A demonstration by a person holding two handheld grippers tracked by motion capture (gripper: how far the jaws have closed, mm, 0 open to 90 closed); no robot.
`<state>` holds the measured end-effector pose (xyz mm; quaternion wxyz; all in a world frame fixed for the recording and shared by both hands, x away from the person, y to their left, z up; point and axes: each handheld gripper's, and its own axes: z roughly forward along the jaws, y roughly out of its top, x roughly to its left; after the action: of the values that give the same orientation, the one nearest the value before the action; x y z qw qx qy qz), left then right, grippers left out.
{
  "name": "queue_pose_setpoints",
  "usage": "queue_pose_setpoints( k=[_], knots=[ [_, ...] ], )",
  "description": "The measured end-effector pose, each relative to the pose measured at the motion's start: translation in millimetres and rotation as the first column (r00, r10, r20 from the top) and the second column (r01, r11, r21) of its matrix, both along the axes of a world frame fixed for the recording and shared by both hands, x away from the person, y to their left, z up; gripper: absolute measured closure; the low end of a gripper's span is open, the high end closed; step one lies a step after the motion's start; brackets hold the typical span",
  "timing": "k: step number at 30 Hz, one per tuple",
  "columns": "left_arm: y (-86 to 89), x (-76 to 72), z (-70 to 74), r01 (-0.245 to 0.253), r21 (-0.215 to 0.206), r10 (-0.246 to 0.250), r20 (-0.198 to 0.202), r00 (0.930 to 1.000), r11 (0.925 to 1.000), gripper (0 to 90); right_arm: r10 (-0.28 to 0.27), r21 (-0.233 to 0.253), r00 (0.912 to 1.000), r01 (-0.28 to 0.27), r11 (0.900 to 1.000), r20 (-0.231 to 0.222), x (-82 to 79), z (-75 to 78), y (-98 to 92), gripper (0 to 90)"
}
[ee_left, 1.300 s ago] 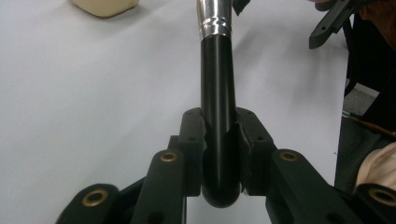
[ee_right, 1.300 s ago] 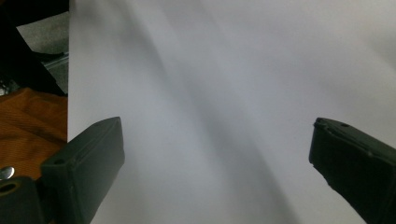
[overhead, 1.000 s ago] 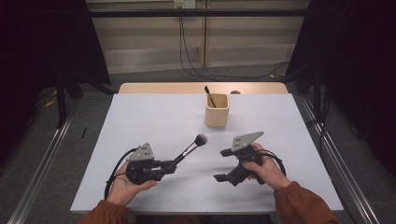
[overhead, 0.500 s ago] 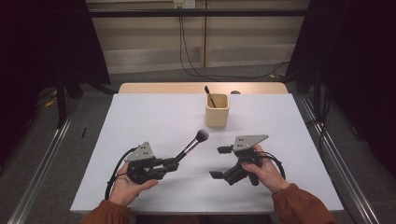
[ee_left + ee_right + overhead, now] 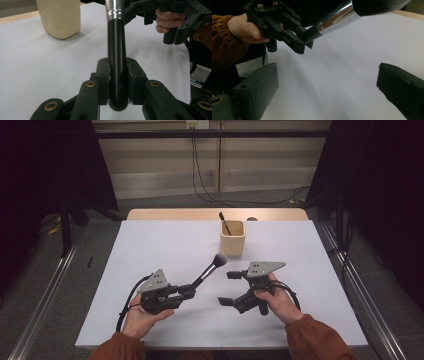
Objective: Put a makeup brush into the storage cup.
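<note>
Since a second ago your right tongs (image 5: 228, 287) have dropped slightly and swung toward the brush; the left tongs (image 5: 189, 293) and brush have barely shifted.

Makeup brush (image 5: 207, 271): handle end clamped in the left tongs, raised off the desk (image 5: 150, 245), head tilted up toward the cup (image 5: 233, 238), well short of it. In the left gripper view the grip sits at the very butt of the handle (image 5: 116, 75).

Right tongs: spread wide, nothing between them, just beside the brush head.

Risks, as judged:
- Grip so near the butt gives long leverage; a knock from your right tongs could pivot or drop the brush.
- Closing on the bristles (image 5: 377, 5) instead of the ferrule (image 5: 337, 17) would splay them.
- The cup looks light, and a second brush (image 5: 224, 223) stands in it; a careless insertion could tip it.

Hard to make out: the cup's inside; the brush head is cut off in both gripper views; the small dark item behind the cup is unidentifiable.
</note>
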<state>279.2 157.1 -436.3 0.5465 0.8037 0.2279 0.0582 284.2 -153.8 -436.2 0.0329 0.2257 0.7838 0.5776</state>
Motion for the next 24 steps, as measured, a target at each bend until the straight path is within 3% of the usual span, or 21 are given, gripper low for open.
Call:
queue_pose_setpoints(
  k=[11, 16, 22, 24],
  knots=[
    [-10.7, -1.8, 0.1, 0.027, -0.017, -0.027, 0.004, 0.9996, 0.9995, 74.7, 0.018, 0.059, 0.9997, -0.019, 0.998, 0.018, 2.2, 6.6, 7.5, 3.0],
    [-13.7, -2.0, -0.9, 0.036, -0.021, -0.036, 0.003, 0.9994, 0.9991, 74.7, -0.016, 0.079, 0.9998, 0.015, 0.997, 0.011, 4.7, 6.5, 10.7, 2.4],
    [-15.7, -2.4, -1.8, 0.044, -0.019, -0.044, 0.002, 0.9990, 0.9989, 74.7, -0.001, 0.090, 1.0000, 0.002, 0.996, -0.008, 8.0, 6.1, 20.8, 13.4],
    [-16.1, -2.7, -2.6, 0.045, -0.019, -0.045, 0.003, 0.9990, 0.9988, 74.6, 0.000, 0.108, 0.9999, 0.001, 0.994, -0.013, 9.3, 5.7, 22.1, 21.3]
  ],
)
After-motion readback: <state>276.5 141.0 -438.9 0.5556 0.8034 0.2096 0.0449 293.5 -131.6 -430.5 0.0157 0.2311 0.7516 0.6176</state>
